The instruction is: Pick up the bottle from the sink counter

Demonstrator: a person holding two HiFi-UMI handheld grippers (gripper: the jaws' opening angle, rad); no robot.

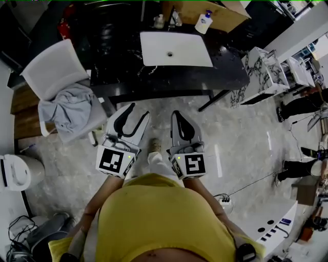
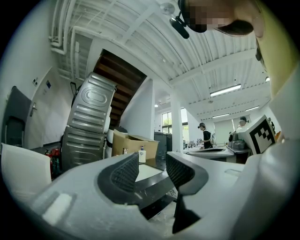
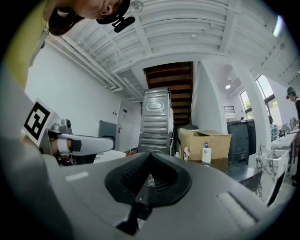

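At the far right corner of the sink counter [image 1: 230,71], just beside the cardboard box [image 1: 228,14], stands the bottle [image 1: 204,22], white with a blue pump top. It is well apart from both grippers, with the white basin [image 1: 174,48] in between. (first onlooker)

Noted. How do the grippers stand? (second onlooker)

Left gripper [image 1: 137,113]: jaws apart, nothing between them; past them its own view shows the bottle [image 2: 141,156] far off. Right gripper [image 3: 149,163]: jaws together at the tips, holding nothing. (first onlooker)

Then what could go wrong from here? (second onlooker)

Three things, in my judgement. First, the bottle is tall and narrow. A closed right gripper [image 1: 177,115], or a left one opened too little, would push it rather than straddle it. It would then tip toward the box or off the far edge. Second, the small bottles [image 1: 160,20] beside the tap [image 1: 177,18] stand nearer the middle, and a hurried reach could close on one of those instead. Third, a grip on the pump head rather than the body could slip or turn. (first onlooker)

And the cause in each case? (second onlooker)

Jaw width or aim not settled before contact. (first onlooker)
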